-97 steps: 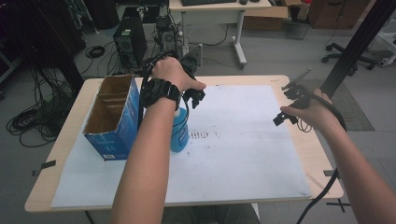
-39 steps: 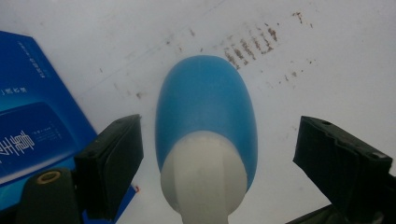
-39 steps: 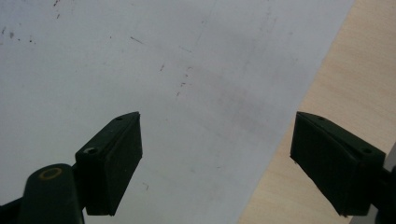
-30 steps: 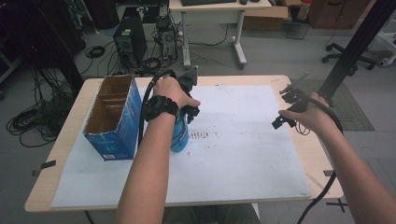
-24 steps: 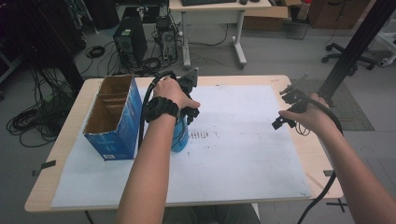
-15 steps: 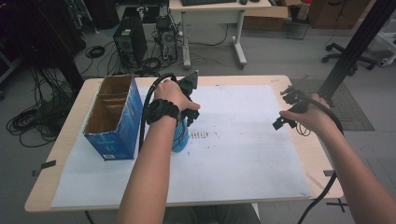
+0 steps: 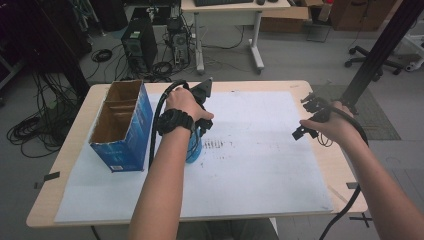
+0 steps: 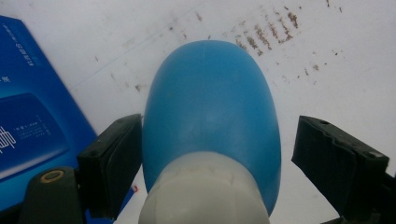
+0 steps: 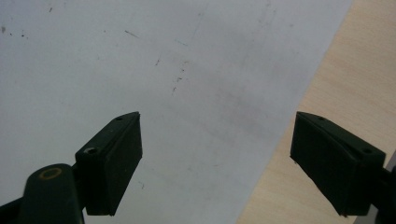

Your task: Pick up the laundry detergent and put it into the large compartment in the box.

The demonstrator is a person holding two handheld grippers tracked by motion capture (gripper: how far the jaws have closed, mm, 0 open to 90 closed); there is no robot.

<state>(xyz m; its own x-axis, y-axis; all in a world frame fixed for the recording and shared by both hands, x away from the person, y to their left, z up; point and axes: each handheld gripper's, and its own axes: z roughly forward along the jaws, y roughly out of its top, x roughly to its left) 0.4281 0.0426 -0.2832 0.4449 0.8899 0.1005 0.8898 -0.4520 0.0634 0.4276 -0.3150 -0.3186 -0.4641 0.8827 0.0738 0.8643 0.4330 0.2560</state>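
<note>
**Straddling the bottle, jaws not clamped**

Left gripper (image 8: 212, 163) sits over the blue bottle (image 8: 210, 121), pointing down. Bottle stands upright between the jaws, white cap (image 8: 203, 191) nearest the camera. One pad touches or nearly touches the bottle's side; the other stands clear, with white sheet visible in the gap. Jaws have just been closing in a bit, bottle between them, no squeeze yet.

In the high view the bottle (image 7: 194, 147) is mostly hidden under the left hand (image 7: 186, 105), just right of the box (image 7: 122, 127). Box is blue cardboard, open top, divided inside, close beside the bottle; can't tell if they touch. It crowds the left side of the gripper.

Right gripper (image 9: 217, 154) hovers apart over the sheet's edge, jaws wide, nothing between them. High view puts it (image 7: 307, 120) near the table's right edge, well away from the bottle.

Surface: white sheet (image 7: 260, 165) with dark scuff marks, on a light wood table (image 7: 60, 165). Beyond: PC towers, cables on the floor, a desk, an office chair.
</note>
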